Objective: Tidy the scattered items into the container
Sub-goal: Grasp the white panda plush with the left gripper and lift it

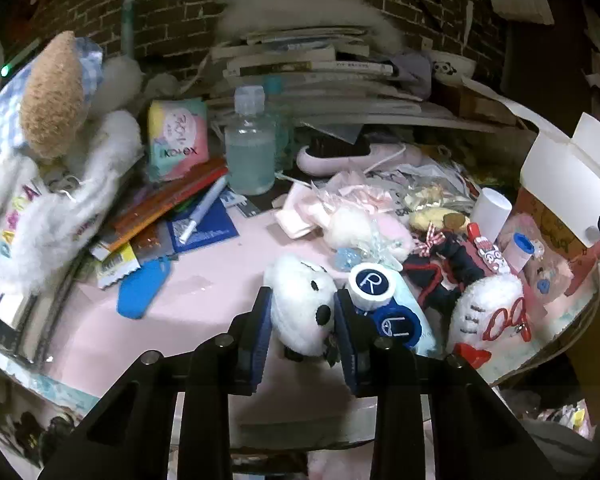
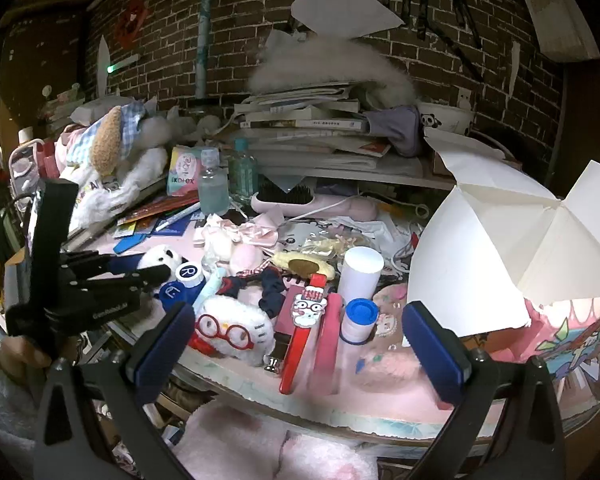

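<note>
in the left wrist view we see our left gripper pinched on a small white panda toy, its blue pads pressed against both sides of the plush head. the toy sits near the front edge of the pink table. just to its right, touching it, lies a contact lens case with caps marked r and l. beyond that, a white plush with red glasses lies near the front right edge. a clear bottle stands toward the back edge, with a pen lying in front of it. a white box stands at the right edge.

in the right wrist view our right gripper is spread wide and holds nothing, hovering at the front edge of the table. between its pads we see the plush with red glasses, a red clip and a small white jar with a blue lid. the white box, flaps open, stands at the right. at the left, the left gripper grips the panda toy beside the lens case.
</note>
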### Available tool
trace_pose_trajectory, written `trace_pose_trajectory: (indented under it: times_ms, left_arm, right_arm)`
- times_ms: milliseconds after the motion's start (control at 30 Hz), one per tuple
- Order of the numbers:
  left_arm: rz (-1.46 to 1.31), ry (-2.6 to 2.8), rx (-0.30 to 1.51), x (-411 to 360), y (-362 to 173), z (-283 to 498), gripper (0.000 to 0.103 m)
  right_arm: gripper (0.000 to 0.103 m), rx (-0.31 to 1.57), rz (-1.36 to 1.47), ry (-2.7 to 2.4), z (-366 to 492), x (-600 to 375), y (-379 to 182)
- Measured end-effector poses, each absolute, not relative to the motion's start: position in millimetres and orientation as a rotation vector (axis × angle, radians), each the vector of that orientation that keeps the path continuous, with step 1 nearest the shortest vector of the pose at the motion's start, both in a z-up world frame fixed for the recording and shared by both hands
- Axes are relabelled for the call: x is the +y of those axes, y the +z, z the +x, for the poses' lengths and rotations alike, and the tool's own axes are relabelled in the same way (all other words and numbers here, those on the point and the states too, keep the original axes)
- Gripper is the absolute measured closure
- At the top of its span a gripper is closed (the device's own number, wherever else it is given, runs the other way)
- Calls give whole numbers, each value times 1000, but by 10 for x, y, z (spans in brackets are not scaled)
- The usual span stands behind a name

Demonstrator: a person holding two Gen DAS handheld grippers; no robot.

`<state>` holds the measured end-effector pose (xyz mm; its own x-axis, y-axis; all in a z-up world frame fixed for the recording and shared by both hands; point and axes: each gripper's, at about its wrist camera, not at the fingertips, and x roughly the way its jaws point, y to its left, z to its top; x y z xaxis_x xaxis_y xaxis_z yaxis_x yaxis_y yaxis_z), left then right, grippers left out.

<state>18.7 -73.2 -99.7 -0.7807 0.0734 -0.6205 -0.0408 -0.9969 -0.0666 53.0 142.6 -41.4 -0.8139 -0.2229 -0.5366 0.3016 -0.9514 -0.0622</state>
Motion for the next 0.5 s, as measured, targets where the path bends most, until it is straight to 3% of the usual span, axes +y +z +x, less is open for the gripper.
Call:
trace_pose_trajectory:
  times_ms: [500]
  left_arm:
    - [-1072,2900,-18,-710,-1093,111,75]
  right_arm:
    - [0,199,813,-2726,492,1418,-447]
